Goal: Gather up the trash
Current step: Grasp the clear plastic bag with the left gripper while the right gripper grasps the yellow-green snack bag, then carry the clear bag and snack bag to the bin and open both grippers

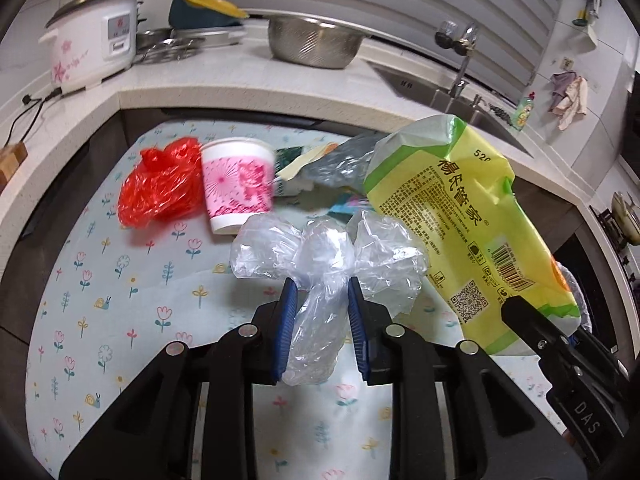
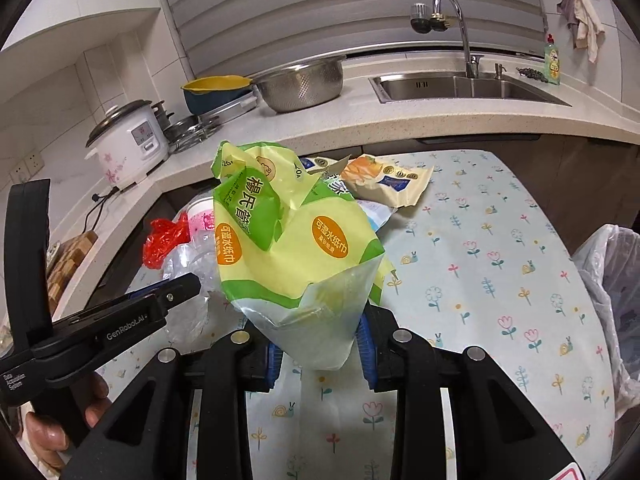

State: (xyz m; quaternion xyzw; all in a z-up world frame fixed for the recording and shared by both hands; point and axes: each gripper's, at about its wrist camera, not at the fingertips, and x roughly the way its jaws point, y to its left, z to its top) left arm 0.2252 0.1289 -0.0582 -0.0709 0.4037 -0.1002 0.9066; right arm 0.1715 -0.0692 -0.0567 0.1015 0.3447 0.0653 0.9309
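The clear plastic bag (image 1: 320,280) is clamped in the left gripper (image 1: 322,292), above the flowered tablecloth (image 1: 120,320); the yellow-green tissue wrapper (image 2: 296,248) is pinched in the right gripper (image 2: 320,344). Carry both rightwards to the lined bin (image 2: 612,280) at the table's right edge, gripping firmly, since thin film slips easily, and release only above its mouth

Running across the upper frame: pale speckled stone countertop (image 2: 400,120), grey ribbed window blind (image 2: 320,8) behind. Sitting upper right: stainless steel sink (image 2: 460,88). Covering the lower frame: flower-printed pale blue tablecloth (image 2: 500,280).
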